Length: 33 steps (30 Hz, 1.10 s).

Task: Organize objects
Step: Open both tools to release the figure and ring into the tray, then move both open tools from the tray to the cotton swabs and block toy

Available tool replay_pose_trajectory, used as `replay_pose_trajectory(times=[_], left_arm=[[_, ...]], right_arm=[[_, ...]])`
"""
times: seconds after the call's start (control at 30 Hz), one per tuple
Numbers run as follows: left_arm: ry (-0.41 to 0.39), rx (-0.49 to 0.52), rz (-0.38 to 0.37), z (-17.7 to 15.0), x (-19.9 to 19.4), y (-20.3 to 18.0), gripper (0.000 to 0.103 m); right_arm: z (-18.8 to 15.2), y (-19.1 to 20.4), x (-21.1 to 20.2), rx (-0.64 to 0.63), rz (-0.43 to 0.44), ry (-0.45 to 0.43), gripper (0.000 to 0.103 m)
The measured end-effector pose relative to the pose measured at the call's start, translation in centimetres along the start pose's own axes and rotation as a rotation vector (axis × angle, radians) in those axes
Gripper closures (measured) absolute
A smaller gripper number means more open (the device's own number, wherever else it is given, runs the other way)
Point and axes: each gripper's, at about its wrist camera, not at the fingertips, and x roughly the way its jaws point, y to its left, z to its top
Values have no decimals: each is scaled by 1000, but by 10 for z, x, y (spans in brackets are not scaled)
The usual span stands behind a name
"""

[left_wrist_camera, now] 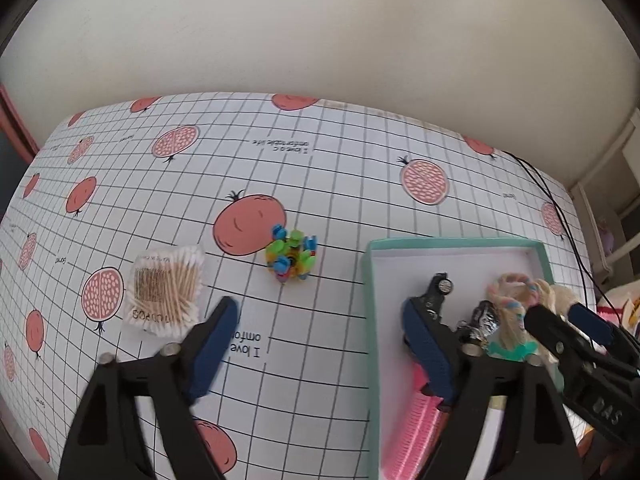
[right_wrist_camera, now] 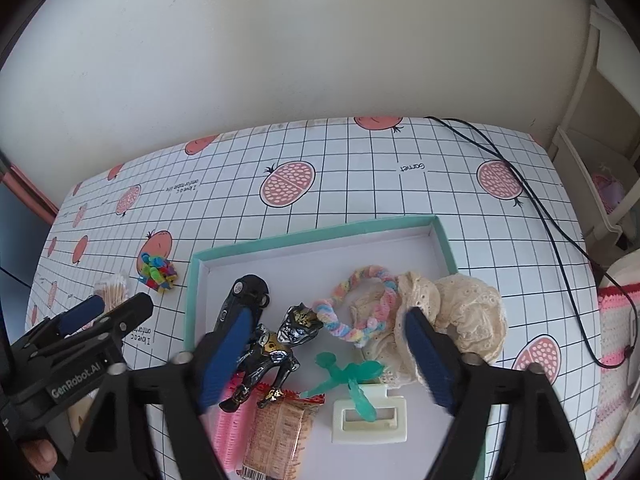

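A teal-rimmed white tray holds a black toy car, a black-and-gold figure, a pastel braided ring, cream lace cloth, a green plastic piece, a cream hair clip, a snack packet and a pink roller. A pack of cotton swabs and a cluster of bright clips lie on the cloth left of the tray. My left gripper is open and empty above the tray's left edge. My right gripper is open and empty over the tray's contents.
The table has a white grid cloth with pomegranate prints. A black cable runs along its right side. A striped knitted item lies at the right edge. A cream wall stands behind, and white shelving is at far right.
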Motion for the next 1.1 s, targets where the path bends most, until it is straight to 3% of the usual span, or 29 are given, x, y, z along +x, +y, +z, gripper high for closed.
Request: replay_pose_trajectory(times=[0.27, 0.87, 1.1], left_arm=[[7, -26, 18, 0, 10, 8, 4], [-6, -49, 15, 2, 11, 21, 3], [-37, -113, 7, 10, 1, 54, 3]], right_arm=[[-2, 0, 7, -4, -4, 10, 0], [-2, -5, 12, 22, -14, 7, 0], [6, 8, -1, 18, 27, -84, 0]])
